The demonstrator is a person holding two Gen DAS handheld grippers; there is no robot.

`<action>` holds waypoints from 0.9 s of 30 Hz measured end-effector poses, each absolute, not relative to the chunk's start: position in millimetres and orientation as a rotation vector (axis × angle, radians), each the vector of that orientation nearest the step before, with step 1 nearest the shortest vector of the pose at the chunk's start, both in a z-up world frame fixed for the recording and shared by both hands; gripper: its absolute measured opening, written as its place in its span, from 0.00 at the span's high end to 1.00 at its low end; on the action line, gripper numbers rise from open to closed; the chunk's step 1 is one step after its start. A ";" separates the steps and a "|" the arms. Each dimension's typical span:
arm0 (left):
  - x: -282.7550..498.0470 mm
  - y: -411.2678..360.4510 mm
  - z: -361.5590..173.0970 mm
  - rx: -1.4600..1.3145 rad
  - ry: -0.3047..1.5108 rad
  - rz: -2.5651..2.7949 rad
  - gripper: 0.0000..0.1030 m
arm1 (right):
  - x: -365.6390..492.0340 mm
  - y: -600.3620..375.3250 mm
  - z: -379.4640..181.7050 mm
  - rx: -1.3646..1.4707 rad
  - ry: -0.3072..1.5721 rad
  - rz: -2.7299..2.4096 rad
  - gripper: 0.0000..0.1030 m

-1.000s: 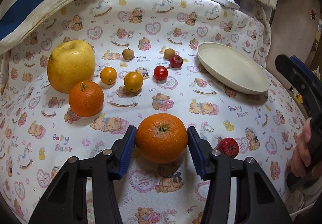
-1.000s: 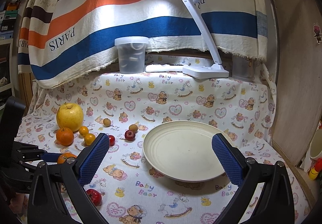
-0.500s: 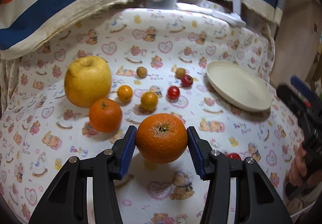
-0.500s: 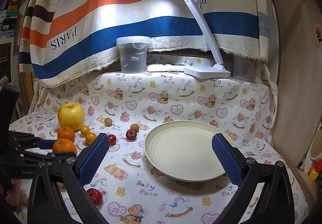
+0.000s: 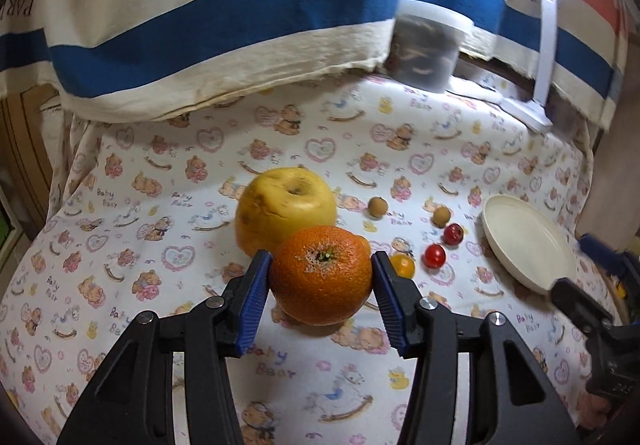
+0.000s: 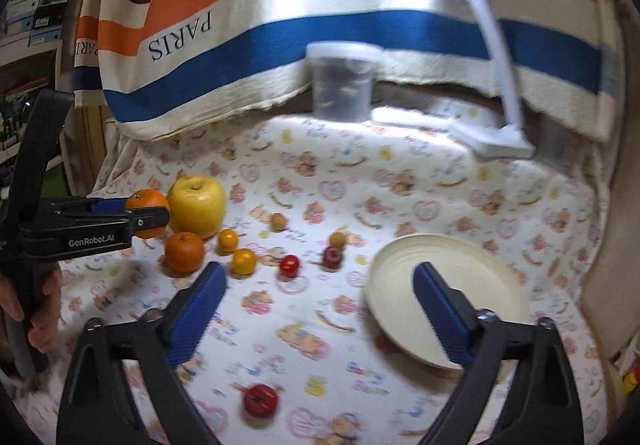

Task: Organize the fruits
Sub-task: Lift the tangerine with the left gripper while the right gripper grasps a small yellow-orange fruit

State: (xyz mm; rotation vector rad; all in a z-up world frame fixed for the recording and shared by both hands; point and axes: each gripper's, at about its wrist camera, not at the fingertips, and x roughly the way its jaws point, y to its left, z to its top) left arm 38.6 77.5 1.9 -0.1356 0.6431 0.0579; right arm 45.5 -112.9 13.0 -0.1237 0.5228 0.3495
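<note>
Orange fruit, the large orange [image 5: 325,274], is clamped between the blue pads of the left gripper [image 5: 320,285] and is held clear of the bear-print cloth [image 5: 132,181]; in the right wrist view it is seen raised beside the yellow apple [image 6: 197,205], above the smaller orange [image 6: 185,251] that rests on the cloth. The jaws of the left gripper are closed onto the fruit on both flanks, stem end facing the camera. The right gripper [image 6: 316,317] is held wide apart with nothing between its pads, low over the cloth, with the cream plate [image 6: 496,285] partly behind its right finger. A row of small fruit is noted on the cloth between apple and plate: two small yellow-orange ones [image 6: 228,239] [image 6: 244,261], two brown ones [image 6: 279,221] [image 6: 337,240], and two small red ones [image 6: 289,265] [image 6: 332,256]; a further red fruit [image 6: 261,400] lies alone near the right gripper. The plate is seen bare. Step in hand, as judged: transport of the large orange, after pick-up and before placement. Whether the destination is the plate or a spot in the size-ordered row cannot be told. Next move would call for a level carry, a lowering until the fruit is supported, then release; rolling is a risk on the soft cloth.
</note>
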 end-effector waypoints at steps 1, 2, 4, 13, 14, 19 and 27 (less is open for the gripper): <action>38.1 81.4 3.1 -0.146 0.639 0.065 0.52 | 52.9 -108.4 12.1 -0.095 0.559 0.369 0.20; 38.1 84.1 4.6 -0.157 0.635 0.069 0.52 | 60.3 -104.5 10.8 -0.070 0.596 0.387 0.27; 36.5 91.2 7.9 -0.178 0.625 0.081 0.52 | 74.9 -97.2 6.9 -0.012 0.674 0.422 0.37; 34.8 121.0 10.7 -0.285 0.625 0.147 0.52 | 104.6 -41.3 -6.4 -0.007 0.805 0.590 0.46; 34.8 122.7 10.6 -0.288 0.626 0.155 0.52 | 106.1 -34.1 -9.8 -0.031 0.815 0.600 0.46; 34.8 127.1 11.3 -0.295 0.624 0.171 0.52 | 110.4 -3.7 -26.0 -0.116 0.866 0.611 0.46; 40.2 121.6 5.2 -0.289 0.659 0.150 0.52 | 137.8 -13.3 -30.3 -0.070 0.902 0.480 0.54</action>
